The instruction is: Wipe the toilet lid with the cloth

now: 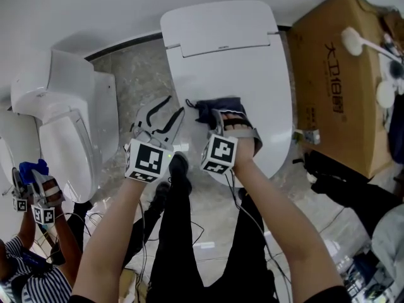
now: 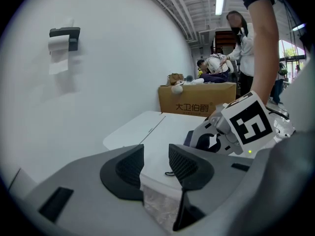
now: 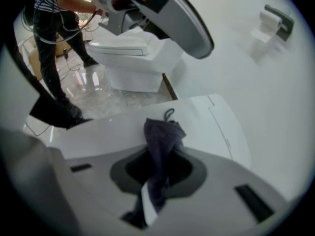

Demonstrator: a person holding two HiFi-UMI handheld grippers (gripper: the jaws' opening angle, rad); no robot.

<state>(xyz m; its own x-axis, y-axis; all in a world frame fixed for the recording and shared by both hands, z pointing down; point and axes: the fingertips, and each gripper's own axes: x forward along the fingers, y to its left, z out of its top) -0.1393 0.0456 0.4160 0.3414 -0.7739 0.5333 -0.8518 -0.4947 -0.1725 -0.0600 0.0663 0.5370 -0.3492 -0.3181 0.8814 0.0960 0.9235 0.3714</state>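
The white toilet lid (image 1: 233, 62) lies closed in the middle of the head view. A dark blue cloth (image 1: 218, 109) rests on its front half, and my right gripper (image 1: 225, 120) is shut on it. In the right gripper view the cloth (image 3: 160, 141) hangs bunched between the jaws over the lid (image 3: 211, 127). My left gripper (image 1: 172, 107) hovers open beside the lid's left edge, holding nothing. In the left gripper view its jaws stand apart (image 2: 155, 167) with the lid (image 2: 157, 132) just beyond them.
A second white toilet (image 1: 69, 125) stands to the left, with tiled floor (image 1: 136, 81) between the two. A cardboard box (image 1: 344, 74) sits close on the right. Another person's hand with grippers (image 1: 38, 201) is at lower left. Cables lie on the floor near my legs.
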